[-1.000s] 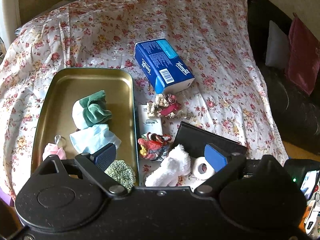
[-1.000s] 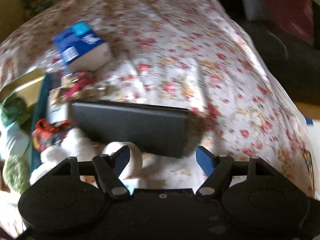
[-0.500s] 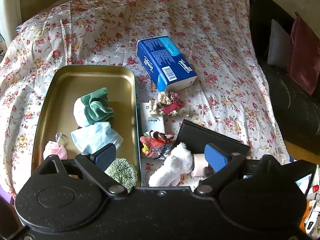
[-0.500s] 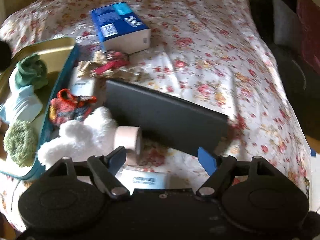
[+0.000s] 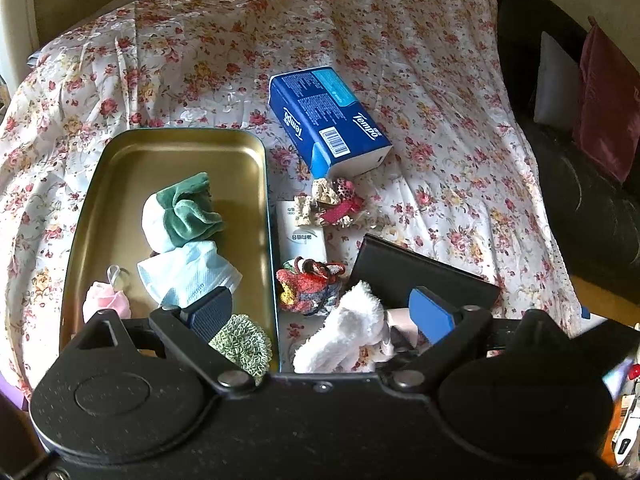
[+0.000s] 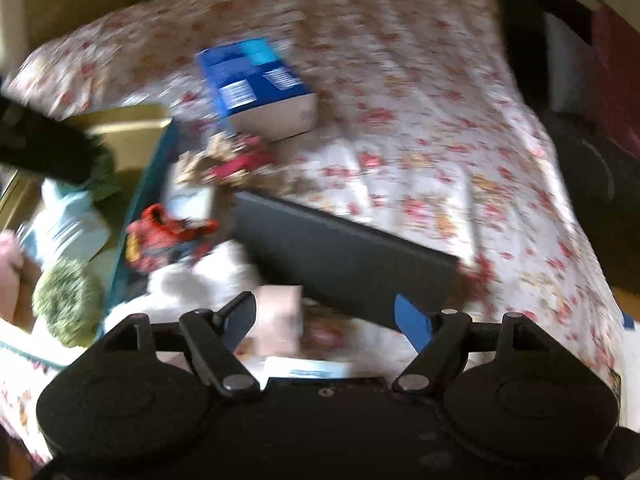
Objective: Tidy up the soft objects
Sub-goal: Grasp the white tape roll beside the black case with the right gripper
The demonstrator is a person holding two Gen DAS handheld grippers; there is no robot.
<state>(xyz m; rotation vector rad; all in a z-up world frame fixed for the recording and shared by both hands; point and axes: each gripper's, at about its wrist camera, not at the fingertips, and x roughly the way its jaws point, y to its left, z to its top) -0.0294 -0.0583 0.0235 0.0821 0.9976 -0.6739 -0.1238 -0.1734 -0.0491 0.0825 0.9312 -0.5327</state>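
A gold tray (image 5: 168,152) on the flowered cloth holds a green and white cloth (image 5: 180,212), a light blue cloth (image 5: 188,272), a pink item (image 5: 106,300) and a green knitted pad (image 5: 240,346). Beside it lie a red knitted piece (image 5: 308,284), a white fluffy cloth (image 5: 348,328), a leopard scrunchie bundle (image 5: 330,202) and a tape roll (image 6: 278,312). My left gripper (image 5: 320,312) is open and empty above the tray's near right corner. My right gripper (image 6: 324,318) is open and empty over the tape roll; its view is blurred.
A blue Tempo tissue box (image 5: 328,120) lies on the cloth beyond the tray. A black flat case (image 5: 420,268) sits near the cloth's front right. A small white packet (image 5: 304,236) lies beside the tray. A dark sofa with cushions (image 5: 592,100) stands right.
The right gripper has swung left and forward over the tape roll and white cloth, and its view is blurred with motion. The left gripper has drifted slightly back.
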